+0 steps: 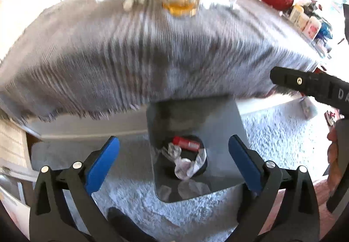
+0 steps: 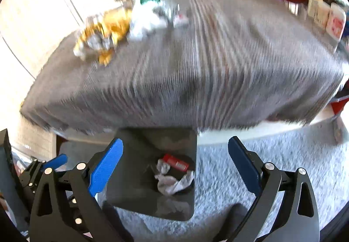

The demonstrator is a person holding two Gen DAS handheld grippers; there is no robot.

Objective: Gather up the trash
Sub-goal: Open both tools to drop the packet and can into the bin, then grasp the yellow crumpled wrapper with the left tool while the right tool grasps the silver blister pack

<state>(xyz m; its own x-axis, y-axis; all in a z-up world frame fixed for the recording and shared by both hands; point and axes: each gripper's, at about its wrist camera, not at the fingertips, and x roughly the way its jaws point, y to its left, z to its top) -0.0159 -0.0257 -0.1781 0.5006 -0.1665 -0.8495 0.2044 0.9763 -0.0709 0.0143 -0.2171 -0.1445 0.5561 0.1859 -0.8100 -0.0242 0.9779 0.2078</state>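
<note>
Below us, a grey bin (image 1: 220, 124) just off the striped tablecloth's (image 1: 130, 63) hanging edge, crumpled wrappers (image 1: 185, 163) and a red can (image 1: 186, 143) inside, our left gripper (image 1: 174, 161) and right gripper (image 2: 175, 165) both wide open, empty, open carpet (image 1: 277, 137) alongside.

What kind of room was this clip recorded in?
Most likely a lived-in room of a home, perhaps a living or dining area. A table under a grey striped cloth holds crumpled wrappers, a grey bin with rubbish stands on pale shaggy carpet, and household clutter lines the far edge.
</note>
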